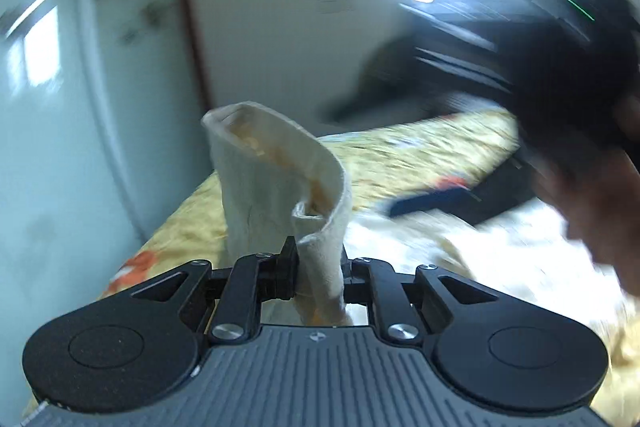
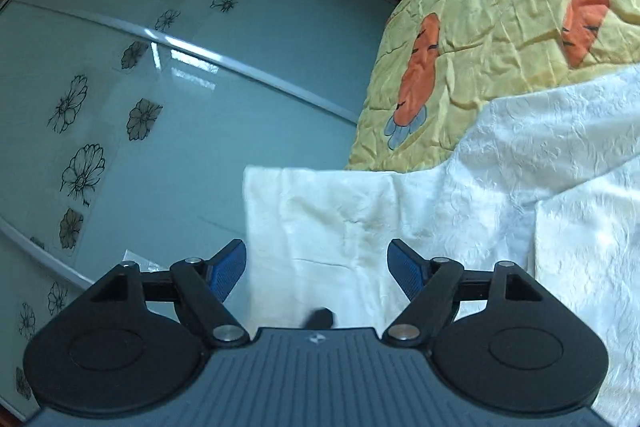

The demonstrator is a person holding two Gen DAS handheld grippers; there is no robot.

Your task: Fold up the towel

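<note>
The left gripper point(image 1: 318, 267) is pinching the towel point(image 1: 276, 187): its jaws are pressed together on a bunched strip of cream cloth, and the free part stands up above them in a curled loop, w/ orange-brown staining on the inner face. Behind the towel lies a yellow quilt point(image 1: 420, 151) w/ orange print, blurred in this view. At upper right of the left wrist view the other gripper point(image 1: 560, 59) shows as a dark smear w/ a small green light, and a hand point(image 1: 592, 219) below it, also blurred.

The right gripper point(image 2: 318, 269) has its jaws spread wide, blue pads point(image 2: 228, 267) showing, nothing between the pads pressing on them. Just ahead of it hangs the towel point(image 2: 320, 215) (flat here, top edge straight, faint yellowish marks near the middle); whether it touches the fingers can't be told. To the right sits white textured bedding point(image 2: 560, 167), partly over the yellow quilt point(image 2: 500, 7) w/ its carrot figures. Left of the towel is a glass door point(image 2: 140, 87) w/ flower decals and a dark brown frame.
</note>
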